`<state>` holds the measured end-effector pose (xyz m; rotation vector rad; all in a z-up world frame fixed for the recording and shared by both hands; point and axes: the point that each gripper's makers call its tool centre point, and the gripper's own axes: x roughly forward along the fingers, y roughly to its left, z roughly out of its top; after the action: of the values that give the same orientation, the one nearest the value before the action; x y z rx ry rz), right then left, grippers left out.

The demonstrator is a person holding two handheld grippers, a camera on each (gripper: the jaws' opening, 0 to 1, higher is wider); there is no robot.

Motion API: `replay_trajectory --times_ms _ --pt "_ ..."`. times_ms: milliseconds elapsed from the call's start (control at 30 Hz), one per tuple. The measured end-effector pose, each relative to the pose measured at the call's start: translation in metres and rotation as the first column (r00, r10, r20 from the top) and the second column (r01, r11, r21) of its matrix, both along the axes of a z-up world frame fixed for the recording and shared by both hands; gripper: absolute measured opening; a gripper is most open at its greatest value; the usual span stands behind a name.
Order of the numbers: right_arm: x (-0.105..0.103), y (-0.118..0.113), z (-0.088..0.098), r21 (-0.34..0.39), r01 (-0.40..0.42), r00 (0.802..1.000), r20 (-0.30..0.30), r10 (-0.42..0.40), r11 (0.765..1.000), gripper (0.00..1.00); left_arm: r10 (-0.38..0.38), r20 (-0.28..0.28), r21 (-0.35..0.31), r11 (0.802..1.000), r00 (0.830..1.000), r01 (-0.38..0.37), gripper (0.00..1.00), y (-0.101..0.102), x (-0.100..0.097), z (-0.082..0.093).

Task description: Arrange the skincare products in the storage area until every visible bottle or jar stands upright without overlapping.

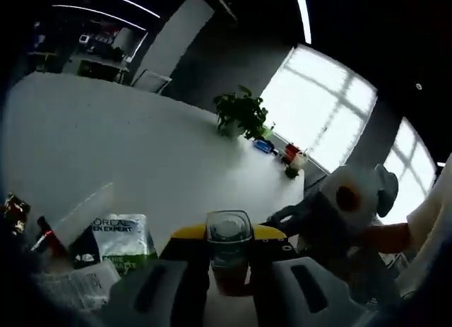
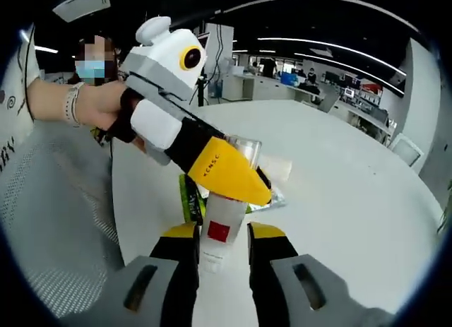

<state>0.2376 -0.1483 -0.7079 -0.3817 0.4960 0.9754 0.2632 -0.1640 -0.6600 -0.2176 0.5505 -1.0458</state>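
While both hand-held grippers clamp bottle.

White bottle, red label

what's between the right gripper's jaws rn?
In the right gripper view, a white bottle with a red label sits between the right gripper's jaws; the left gripper closes on its clear cap.

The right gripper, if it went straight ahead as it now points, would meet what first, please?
Already between its fingers is a white bottle; directly beyond, the left gripper crosses its path, probably next, though depth is unclear.
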Motion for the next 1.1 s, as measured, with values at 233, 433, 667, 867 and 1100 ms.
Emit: replay_trajectory --times_ms 233,433,667,867,1100 --pt "0.003 -0.004 -0.009 0.033 0.016 1.0 -0.027 -0.015 0.999 0.25 -0.243 0.221 0.138 0.966 0.944 0.216 0.15 -0.019 -0.016 0.003" --pt "0.006 -0.006 -0.011 0.038 0.012 0.999 0.051 -0.014 0.999 0.24 -0.347 0.302 0.198 0.934 0.888 0.298 0.15 -0.029 -0.019 0.003" --pt "0.015 -0.011 -0.016 0.045 0.055 0.995 0.077 -0.059 0.997 0.24 -0.376 0.323 0.222 0.922 0.869 0.317 0.16 -0.031 -0.014 -0.003" --pt "0.017 -0.014 -0.023 0.02 0.074 0.99 0.118 -0.076 0.997 0.23 -0.389 0.323 0.253 0.914 0.863 0.317 0.17 -0.029 -0.01 -0.012" --pt "0.022 -0.016 -0.021 0.033 0.097 0.987 0.125 -0.1 0.995 0.23 -0.382 0.314 0.189 0.922 0.869 0.337 0.31 -0.032 -0.011 -0.006"
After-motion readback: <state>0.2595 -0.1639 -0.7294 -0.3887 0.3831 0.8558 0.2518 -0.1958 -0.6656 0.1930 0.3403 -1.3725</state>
